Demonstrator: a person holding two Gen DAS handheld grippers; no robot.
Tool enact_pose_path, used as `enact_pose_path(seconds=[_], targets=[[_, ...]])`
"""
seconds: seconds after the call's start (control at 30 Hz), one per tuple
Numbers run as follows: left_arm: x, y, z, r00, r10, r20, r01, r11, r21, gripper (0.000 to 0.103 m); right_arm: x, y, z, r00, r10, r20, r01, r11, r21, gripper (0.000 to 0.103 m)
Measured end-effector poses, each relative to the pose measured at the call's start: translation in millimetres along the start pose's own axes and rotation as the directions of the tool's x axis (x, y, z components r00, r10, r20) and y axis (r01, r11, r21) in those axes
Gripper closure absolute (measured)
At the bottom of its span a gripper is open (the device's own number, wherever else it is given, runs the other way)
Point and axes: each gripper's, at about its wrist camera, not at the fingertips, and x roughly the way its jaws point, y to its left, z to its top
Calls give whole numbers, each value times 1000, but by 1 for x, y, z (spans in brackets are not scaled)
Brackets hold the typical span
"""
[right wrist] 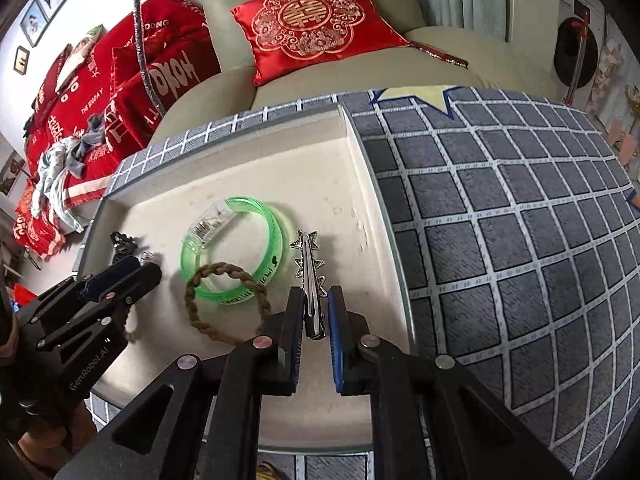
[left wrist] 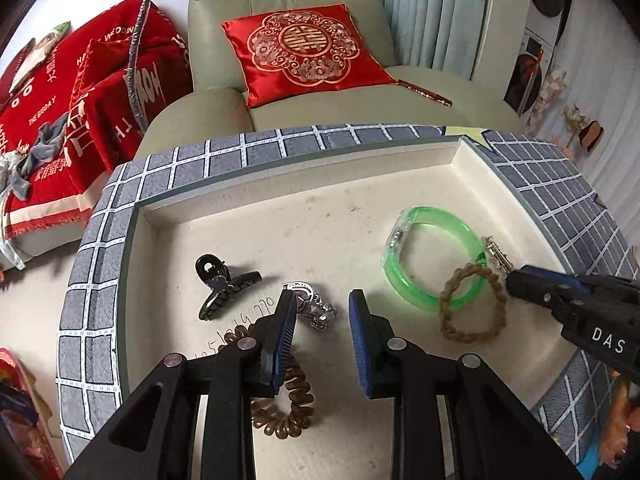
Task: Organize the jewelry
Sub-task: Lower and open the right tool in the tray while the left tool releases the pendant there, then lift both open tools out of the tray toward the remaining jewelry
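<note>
A cream tray (left wrist: 280, 178) (right wrist: 362, 168) holds a green bangle (left wrist: 464, 232) (right wrist: 276, 240), a braided brown hair tie (left wrist: 444, 312) (right wrist: 191, 308), a black claw clip (left wrist: 216, 280) (right wrist: 120, 242) and a brown coil hair tie (left wrist: 296, 412). Low over the tray, my left gripper (left wrist: 322, 300) (right wrist: 148, 270) is narrowed on a silver sparkly ornament (left wrist: 316, 308) (right wrist: 146, 257) that sits against its left pad. At the tray's right side my right gripper (right wrist: 314, 300) (left wrist: 512, 276) is shut on a silver star-studded hair clip (right wrist: 308, 264) (left wrist: 496, 254), which points forward from its tips.
A grey cloth with a white grid (right wrist: 520, 240) (left wrist: 100, 280) covers the surface around the tray. Beyond it stands a pale green sofa (left wrist: 320, 112) with a red embroidered cushion (left wrist: 308, 48) and red blankets (left wrist: 60, 120). A person's hand (right wrist: 40, 440) holds the left gripper.
</note>
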Motion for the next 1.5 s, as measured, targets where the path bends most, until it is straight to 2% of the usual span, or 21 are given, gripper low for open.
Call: enact_pose_path(seconds=[0.33,0.4,0.47,0.77,0.8,0.83,0.87,0.9,0.97,1.07,1.23,1.3,1.37,1.43,1.47,1.5], targets=[[-1,1,-1,1000,25,3,-25,1000,-1,60,-2,0,1,1000,11,6,-11,1000,5,86],[-2,1,-1,1000,26,9,-26,1000,-1,60,-3,0,1,999,33,9,-33,999,16,78],[-3,1,0,999,30,12,-30,1000,1,60,-6,0,2,999,42,18,-43,999,21,59],[-9,4,1,999,30,29,-29,999,-20,60,-33,1,1,992,94,86,-99,993,60,58],[-10,5,1,999,29,36,-29,999,-23,57,-36,0,0,991,95,92,-101,993,64,58],[-11,5,2,999,30,41,-29,999,-24,47,-38,0,-1,991,96,95,-102,993,66,58],[-13,5,1,998,34,49,-33,999,-27,15,-41,0,-2,990,99,98,-106,992,71,58],[-16,6,1,997,46,70,-43,999,-32,4,-44,-1,-3,990,102,101,-110,991,76,58],[-22,5,1,992,60,107,-57,998,-29,4,-48,-3,-4,989,104,104,-113,990,81,58],[-24,6,4,994,54,95,-51,998,-28,4,-54,-4,-7,989,97,108,-106,992,75,58],[-42,8,2,990,62,127,-58,998,-36,4,-62,-6,-13,990,94,104,-103,992,79,55],[-49,8,1,989,73,131,-69,997,-33,0,-65,-5,-17,990,96,101,-104,992,70,38],[-58,9,-3,988,70,140,-65,997,-35,0,-71,-2,-23,990,92,107,-98,994,54,30],[-66,10,-7,989,59,139,-54,998,-40,0,-77,1,-28,990,79,115,-83,996,35,30],[-71,11,-9,989,55,137,-50,998,-40,0,-80,4,-31,991,71,117,-74,997,23,26],[-75,11,-11,989,53,136,-47,998,-40,0,-82,6,-33,991,65,118,-68,998,15,18]])
